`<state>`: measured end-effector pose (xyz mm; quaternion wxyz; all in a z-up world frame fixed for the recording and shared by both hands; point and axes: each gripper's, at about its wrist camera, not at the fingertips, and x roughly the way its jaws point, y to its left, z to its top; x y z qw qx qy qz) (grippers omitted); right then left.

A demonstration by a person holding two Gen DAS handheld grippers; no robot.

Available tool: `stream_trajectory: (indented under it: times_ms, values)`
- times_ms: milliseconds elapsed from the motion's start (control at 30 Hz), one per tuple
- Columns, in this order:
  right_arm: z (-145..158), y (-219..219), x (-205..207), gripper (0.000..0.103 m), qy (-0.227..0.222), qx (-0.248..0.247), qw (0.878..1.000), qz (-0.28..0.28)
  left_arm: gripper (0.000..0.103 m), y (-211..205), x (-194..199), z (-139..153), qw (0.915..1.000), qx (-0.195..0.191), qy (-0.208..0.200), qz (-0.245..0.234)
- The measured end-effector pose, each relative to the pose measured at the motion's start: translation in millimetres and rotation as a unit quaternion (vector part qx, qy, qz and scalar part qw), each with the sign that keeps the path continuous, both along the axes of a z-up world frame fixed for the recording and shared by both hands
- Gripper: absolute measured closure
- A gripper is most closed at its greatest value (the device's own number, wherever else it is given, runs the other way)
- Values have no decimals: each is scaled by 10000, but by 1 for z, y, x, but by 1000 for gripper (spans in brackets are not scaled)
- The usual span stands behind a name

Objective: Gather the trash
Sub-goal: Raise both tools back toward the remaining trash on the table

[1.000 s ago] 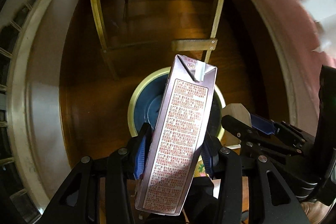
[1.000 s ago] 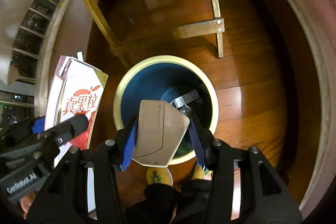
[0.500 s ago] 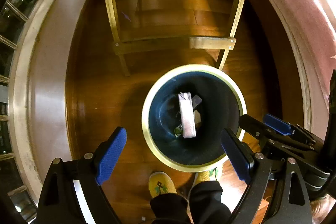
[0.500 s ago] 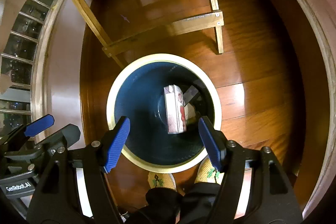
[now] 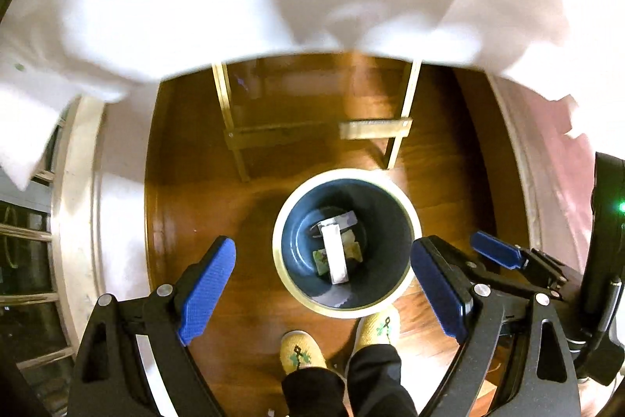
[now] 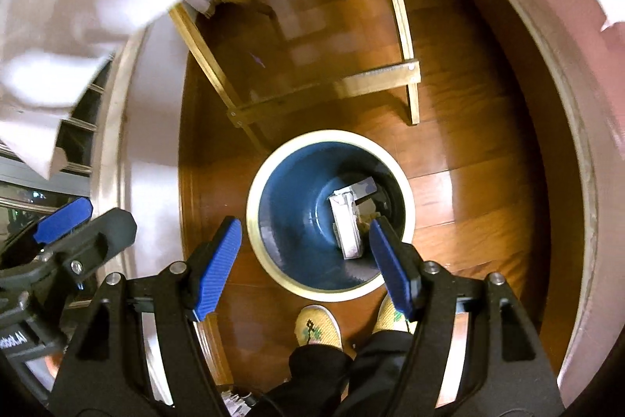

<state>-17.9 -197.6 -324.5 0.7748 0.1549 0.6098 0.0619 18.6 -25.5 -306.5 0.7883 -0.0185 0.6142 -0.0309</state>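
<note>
Jaws of left gripper (image 5: pixel 324 284) and right gripper (image 6: pixel 304 260) wide apart — empty — above the bin (image 5: pixel 394 221).

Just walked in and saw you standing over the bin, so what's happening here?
A person is collecting trash with a gripper in each hand. Both the left gripper and right gripper hang open and empty above the blue bin on the wooden floor. A drink carton lies inside the bin with other scraps.

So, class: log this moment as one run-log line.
left gripper: jaws open, empty | right gripper: jaws open, empty | carton: in bin | phase: trash dropped
</note>
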Motion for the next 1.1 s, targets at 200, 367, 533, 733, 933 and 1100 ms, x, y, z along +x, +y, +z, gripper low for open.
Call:
stream_trajectory:
  times_ms: [200, 367, 533, 733, 933, 1100]
  values:
    - [63, -11, -11, 37, -179, 55, 9998, -96, 11, -3, -5, 71, 9998, -119, -162, 24]
    - [127, -16, -14, 37, -412, 72, 9991, 26, 11, -11, -5, 135, 9991, -169, -365, -132]
    - [194, -10, -11, 37, -661, 193, 9971, 312, 11, -15, -8, 205, 9973, -197, -685, -157]
    - [274, 4, -1, 37, -1159, 97, 9895, 861, 11, -15, -12, 290, 9930, -37, -1183, -49]
    - [340, 15, 11, 37, -1736, -18, 9757, 1338, 12, -10, -11, 353, 9879, 136, -1538, 121]
    - [382, 25, 30, 37, -2230, -199, 9583, 1778, 27, 1, 0, 387, 9840, 153, -1715, 458]
